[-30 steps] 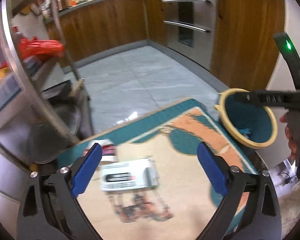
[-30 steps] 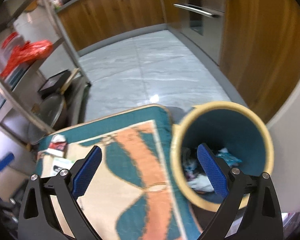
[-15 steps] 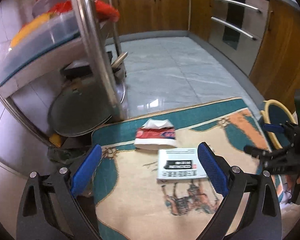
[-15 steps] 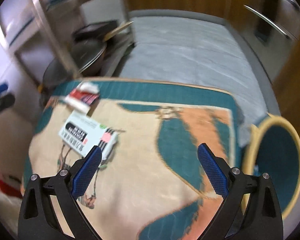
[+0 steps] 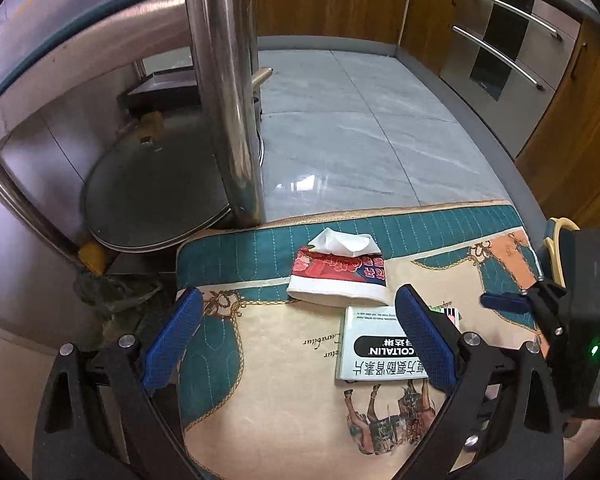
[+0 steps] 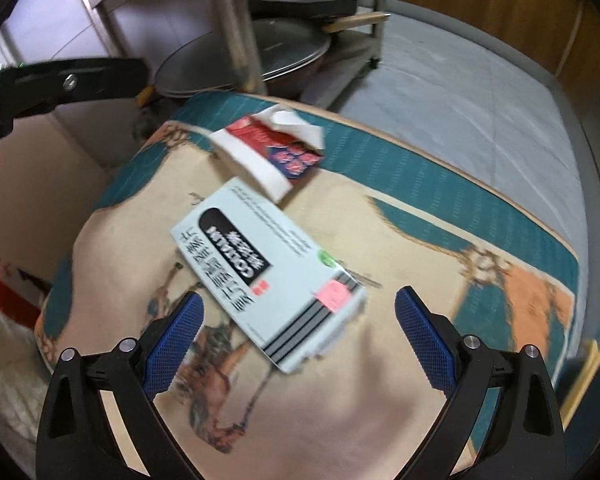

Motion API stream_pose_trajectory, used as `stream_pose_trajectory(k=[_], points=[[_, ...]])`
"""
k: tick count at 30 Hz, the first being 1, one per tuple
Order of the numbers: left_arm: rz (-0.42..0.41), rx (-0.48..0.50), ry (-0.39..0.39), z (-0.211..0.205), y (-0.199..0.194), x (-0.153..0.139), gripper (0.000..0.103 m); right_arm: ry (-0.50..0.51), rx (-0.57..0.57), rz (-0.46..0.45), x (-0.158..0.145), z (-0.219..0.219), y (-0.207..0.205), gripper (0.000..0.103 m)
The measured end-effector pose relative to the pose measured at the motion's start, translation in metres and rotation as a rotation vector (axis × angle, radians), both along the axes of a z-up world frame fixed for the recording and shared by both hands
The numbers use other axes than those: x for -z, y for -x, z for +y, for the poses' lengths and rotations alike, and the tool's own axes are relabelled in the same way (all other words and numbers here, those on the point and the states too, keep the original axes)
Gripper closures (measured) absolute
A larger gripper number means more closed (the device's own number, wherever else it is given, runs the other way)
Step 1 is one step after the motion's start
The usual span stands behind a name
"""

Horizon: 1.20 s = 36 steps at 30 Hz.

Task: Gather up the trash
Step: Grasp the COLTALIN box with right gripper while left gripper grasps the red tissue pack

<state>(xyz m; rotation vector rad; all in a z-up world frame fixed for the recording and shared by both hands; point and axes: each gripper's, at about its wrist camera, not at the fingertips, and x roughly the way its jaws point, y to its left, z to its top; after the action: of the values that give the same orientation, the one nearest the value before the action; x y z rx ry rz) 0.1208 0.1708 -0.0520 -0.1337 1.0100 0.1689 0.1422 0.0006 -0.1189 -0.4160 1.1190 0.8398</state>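
Note:
A red and white tissue pack (image 5: 338, 274) (image 6: 270, 152) with a tissue sticking out lies near the far edge of a patterned mat (image 5: 280, 380) (image 6: 420, 248). Beside it lies a flat pale medicine box (image 5: 376, 350) (image 6: 268, 268) with a black label. My left gripper (image 5: 300, 340) hovers open over the mat, the tissue pack just beyond its tips. My right gripper (image 6: 296, 342) is open above the near end of the box and holds nothing. The rim of a yellow and teal bin (image 5: 558, 240) (image 6: 592, 364) peeks past the mat's right edge.
A steel rack post (image 5: 228, 92) stands at the mat's far left corner, with a large pan lid (image 5: 156, 188) (image 6: 244, 56) leaning on its lower shelf. Grey tiled floor (image 5: 360, 132) lies beyond, bordered by wooden cabinets (image 5: 572, 128) and an oven (image 5: 508, 40).
Both grippers swung left, away from the bin. The right one now sits over the medicine box and the left one faces the tissue pack. Both stayed open.

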Motion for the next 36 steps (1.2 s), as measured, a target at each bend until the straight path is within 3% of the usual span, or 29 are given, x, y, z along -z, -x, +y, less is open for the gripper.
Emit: stream_pose_trajectory(k=[10, 21, 26, 32, 36], points=[[0.034, 0.002, 0.047, 0.014, -0.014, 0.016, 0.008, 0.081, -0.101, -0.018, 0.022, 0.034, 0.000, 0.007], [0.040, -0.011, 0.074, 0.026, -0.026, 0.020, 0.008, 0.081, -0.154, -0.016, 0.034, 0.047, 0.000, 0.013], [0.042, -0.046, 0.101, 0.030, -0.030, 0.022, 0.008, 0.092, -0.142, -0.017, 0.032, 0.044, 0.002, 0.020], [0.071, -0.028, 0.078, 0.021, -0.037, 0.034, 0.008, 0.227, -0.146, -0.007, 0.020, 0.025, 0.011, 0.022], [0.066, -0.012, 0.095, 0.008, -0.046, 0.038, 0.008, 0.215, -0.041, 0.071, -0.010, -0.011, 0.005, 0.024]])
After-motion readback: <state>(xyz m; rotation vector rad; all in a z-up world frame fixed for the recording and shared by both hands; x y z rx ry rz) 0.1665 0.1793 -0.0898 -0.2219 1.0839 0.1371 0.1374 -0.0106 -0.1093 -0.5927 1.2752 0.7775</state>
